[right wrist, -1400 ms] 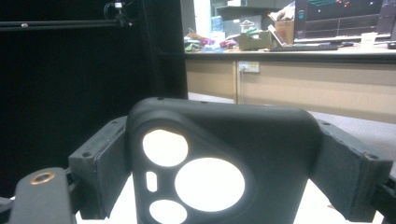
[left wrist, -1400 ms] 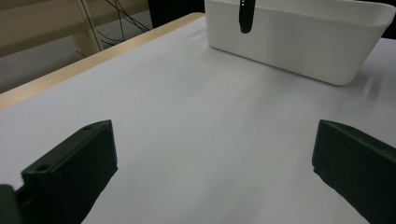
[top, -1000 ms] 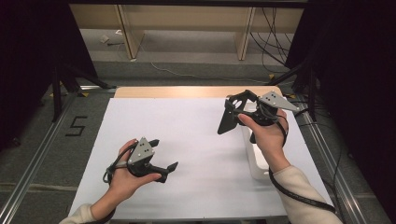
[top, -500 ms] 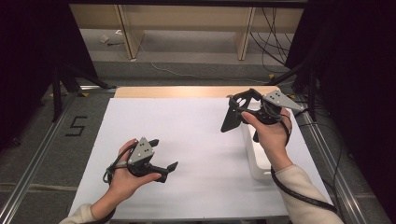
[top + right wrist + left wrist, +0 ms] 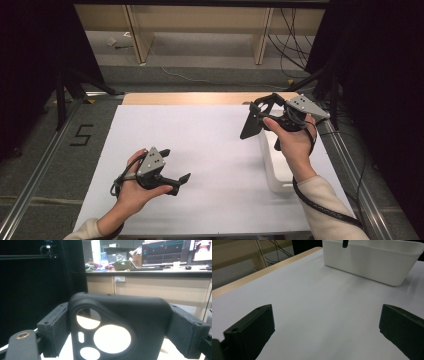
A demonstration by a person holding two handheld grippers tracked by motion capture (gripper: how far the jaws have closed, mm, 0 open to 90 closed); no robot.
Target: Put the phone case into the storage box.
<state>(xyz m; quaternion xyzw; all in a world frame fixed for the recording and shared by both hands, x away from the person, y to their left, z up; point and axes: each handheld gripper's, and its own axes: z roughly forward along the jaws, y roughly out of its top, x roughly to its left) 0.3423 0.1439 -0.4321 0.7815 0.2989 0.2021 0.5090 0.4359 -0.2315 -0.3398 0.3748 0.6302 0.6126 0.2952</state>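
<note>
My right gripper [image 5: 258,109] is lifted above the table's right side, shut on a black phone case [image 5: 248,127] that hangs down to the left of the hand. In the right gripper view the phone case [image 5: 120,322], with round camera cut-outs, stands clamped between the two jaws. Below that hand stands a white bin [image 5: 274,165]. My left gripper [image 5: 174,165] rests low over the white table [image 5: 210,150] at the front left, open and holding nothing. Its jaws stand wide apart in the left gripper view, with the white bin [image 5: 367,260] beyond them.
A wooden strip [image 5: 185,98] runs along the table's far edge. Metal rails [image 5: 35,175] flank the table, and a "5" mark [image 5: 81,135] is on the floor at left. Cables and shelf legs lie beyond. A desk with monitors [image 5: 165,252] is far off.
My right gripper has shifted a little to the right and away with the phone case in it. The left gripper has not moved.
</note>
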